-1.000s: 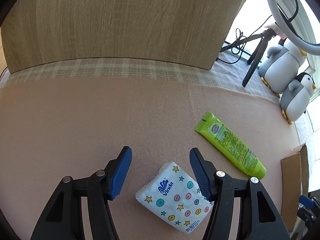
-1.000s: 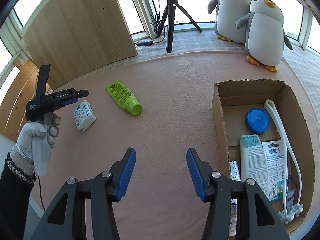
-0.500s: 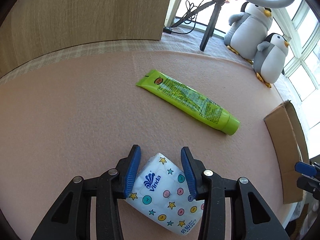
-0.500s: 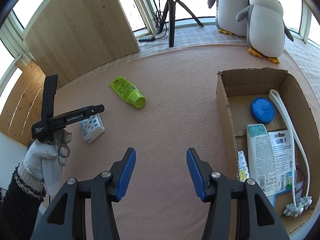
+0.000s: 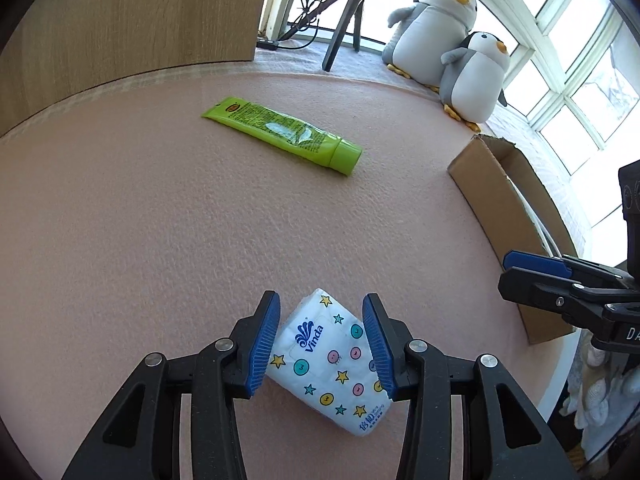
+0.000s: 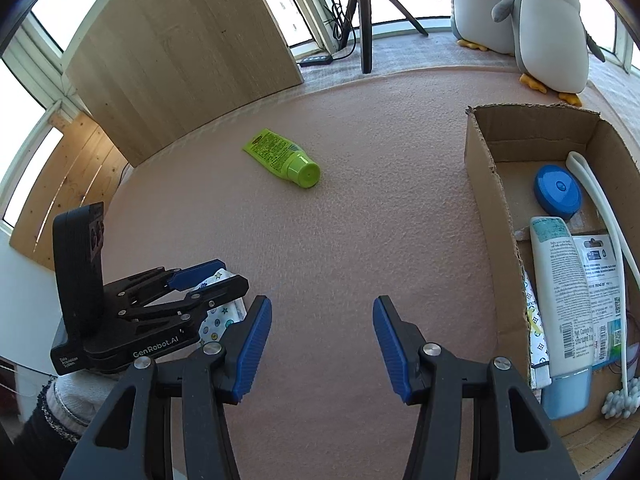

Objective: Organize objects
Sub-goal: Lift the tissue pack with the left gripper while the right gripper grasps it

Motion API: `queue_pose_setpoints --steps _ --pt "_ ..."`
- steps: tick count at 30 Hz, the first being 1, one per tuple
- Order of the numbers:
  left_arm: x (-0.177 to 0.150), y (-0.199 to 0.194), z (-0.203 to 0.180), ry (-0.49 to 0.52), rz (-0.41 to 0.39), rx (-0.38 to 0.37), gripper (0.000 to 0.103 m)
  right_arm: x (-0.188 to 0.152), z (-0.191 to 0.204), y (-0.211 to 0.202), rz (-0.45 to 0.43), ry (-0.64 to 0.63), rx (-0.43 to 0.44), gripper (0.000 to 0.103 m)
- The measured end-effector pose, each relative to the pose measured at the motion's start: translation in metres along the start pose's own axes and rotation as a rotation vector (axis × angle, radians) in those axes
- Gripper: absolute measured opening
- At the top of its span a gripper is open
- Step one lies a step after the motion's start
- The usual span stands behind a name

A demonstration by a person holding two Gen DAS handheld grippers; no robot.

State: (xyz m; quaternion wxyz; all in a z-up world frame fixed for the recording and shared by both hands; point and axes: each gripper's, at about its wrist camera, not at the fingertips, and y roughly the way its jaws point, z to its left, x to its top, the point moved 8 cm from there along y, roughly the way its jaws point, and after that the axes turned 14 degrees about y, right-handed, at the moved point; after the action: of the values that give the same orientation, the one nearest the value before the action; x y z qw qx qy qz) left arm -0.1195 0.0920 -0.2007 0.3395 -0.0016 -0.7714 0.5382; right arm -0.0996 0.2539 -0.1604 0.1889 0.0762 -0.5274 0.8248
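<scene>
Two plush penguins point(image 6: 532, 20) beside pink felt surface point(image 6: 380, 208), bright windows point(image 5: 580, 92) behind.

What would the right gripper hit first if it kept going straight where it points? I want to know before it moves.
Likely only the bare pink mat: the right gripper has open, empty jaws, and the green tube lies farther ahead, though depth is uncertain.

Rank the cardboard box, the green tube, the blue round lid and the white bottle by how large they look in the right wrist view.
1. cardboard box, clearly the largest.
2. white bottle, lying in the box; it sits nearer the camera, which may flatter it.
3. green tube, seen foreshortened, cap end toward the camera.
4. blue round lid, smallest, though close to the tube.
</scene>
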Motion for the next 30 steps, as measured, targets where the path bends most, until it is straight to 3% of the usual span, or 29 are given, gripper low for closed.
queue_pose_setpoints --steps 6,13,26,30 --pt "-0.029 -0.028 0.004 -0.075 -0.006 -0.031 0.052 -0.006 0.025 0.011 0.046 -0.094 0.038 0.049" --pt "-0.051 -0.021 0.0 -0.141 0.008 -0.077 0.052 -0.018 0.053 0.045 0.173 -0.152 0.067 0.049" --pt "-0.054 -0.017 -0.003 -0.149 0.013 -0.099 0.052 -0.037 0.069 0.079 0.305 -0.187 0.075 0.049" --pt "-0.052 -0.016 -0.008 -0.135 0.01 -0.111 0.051 -0.039 0.07 0.08 0.321 -0.159 0.103 0.041"
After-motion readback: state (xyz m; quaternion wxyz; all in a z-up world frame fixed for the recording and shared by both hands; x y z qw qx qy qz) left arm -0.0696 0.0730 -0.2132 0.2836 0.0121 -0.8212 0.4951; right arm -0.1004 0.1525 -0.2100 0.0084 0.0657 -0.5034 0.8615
